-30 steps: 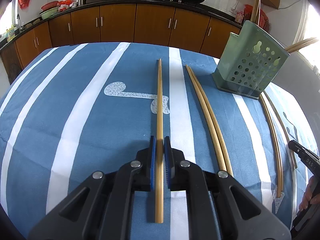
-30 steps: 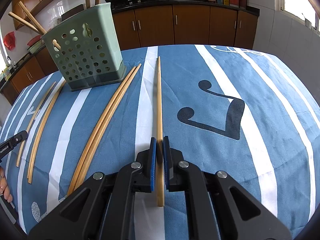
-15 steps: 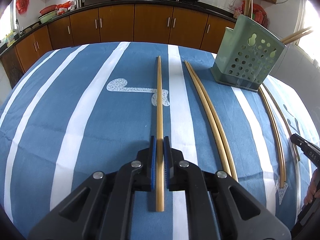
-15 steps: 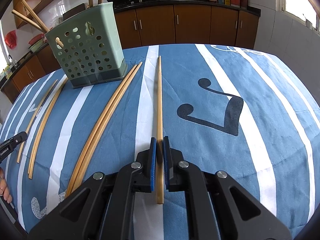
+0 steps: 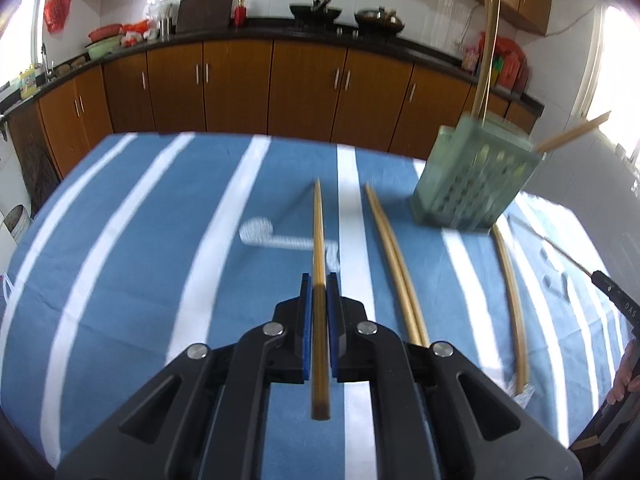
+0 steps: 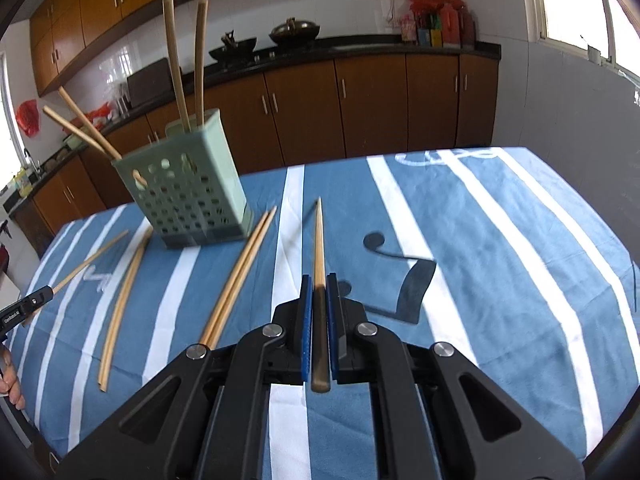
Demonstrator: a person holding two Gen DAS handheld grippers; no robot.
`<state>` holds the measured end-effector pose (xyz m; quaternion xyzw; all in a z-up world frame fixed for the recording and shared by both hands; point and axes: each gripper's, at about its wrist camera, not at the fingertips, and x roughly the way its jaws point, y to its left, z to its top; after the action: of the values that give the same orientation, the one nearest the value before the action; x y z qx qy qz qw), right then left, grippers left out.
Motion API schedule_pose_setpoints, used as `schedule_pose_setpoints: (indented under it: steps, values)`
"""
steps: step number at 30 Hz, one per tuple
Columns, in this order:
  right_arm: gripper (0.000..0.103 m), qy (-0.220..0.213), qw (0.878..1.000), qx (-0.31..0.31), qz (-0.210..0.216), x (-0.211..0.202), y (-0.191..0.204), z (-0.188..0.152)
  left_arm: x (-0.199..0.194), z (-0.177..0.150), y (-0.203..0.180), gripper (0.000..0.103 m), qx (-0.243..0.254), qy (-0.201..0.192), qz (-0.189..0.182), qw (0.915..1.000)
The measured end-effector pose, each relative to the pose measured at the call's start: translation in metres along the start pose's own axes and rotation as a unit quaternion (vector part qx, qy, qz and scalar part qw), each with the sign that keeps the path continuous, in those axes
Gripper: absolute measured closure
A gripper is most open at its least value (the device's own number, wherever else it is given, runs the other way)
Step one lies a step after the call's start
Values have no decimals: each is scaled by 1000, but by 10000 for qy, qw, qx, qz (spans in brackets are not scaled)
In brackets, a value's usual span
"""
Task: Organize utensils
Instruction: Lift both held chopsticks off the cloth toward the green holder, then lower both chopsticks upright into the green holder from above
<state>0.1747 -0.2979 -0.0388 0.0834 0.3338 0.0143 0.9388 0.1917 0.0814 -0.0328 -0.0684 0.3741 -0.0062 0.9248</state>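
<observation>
Kitchen cabinets (image 6: 372, 108) in brown wood run along the far wall behind a table (image 6: 500, 248) dressed in a blue cloth with white stripes. On it, far and to the left in the right wrist view, stands a green perforated utensil holder (image 6: 188, 196) with several chopsticks already leaning out of its top, which suggests it is where the loose ones belong. A pair of chopsticks (image 6: 240, 276) lies flat on the cloth just beside the holder's base, and another chopstick (image 6: 122, 304) lies further left. The right gripper (image 6: 319, 280) has its jaws closed narrowly on a single chopstick (image 6: 319, 240), lifted clear of the cloth with its tip pointing away. The left gripper (image 5: 319, 280) likewise clamps one chopstick (image 5: 319, 232), jaws nearly together, ready for carrying to the holder.
</observation>
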Motion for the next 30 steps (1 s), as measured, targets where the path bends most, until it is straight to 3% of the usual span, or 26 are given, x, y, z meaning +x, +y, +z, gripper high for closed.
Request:
schedule_pose_setpoints:
  steps: [11, 23, 30]
  values:
    - [96, -578, 9983, 47, 86, -32, -2, 30, -50, 46, -4, 95, -77, -788, -174, 9967]
    - [96, -789, 9967, 7, 208, -45, 4, 41, -65, 60, -7, 95, -45, -983, -221, 9949]
    - [96, -956, 9934, 26, 633, -67, 14, 65, -91, 71, -23, 95, 99, -1113, -640, 9917]
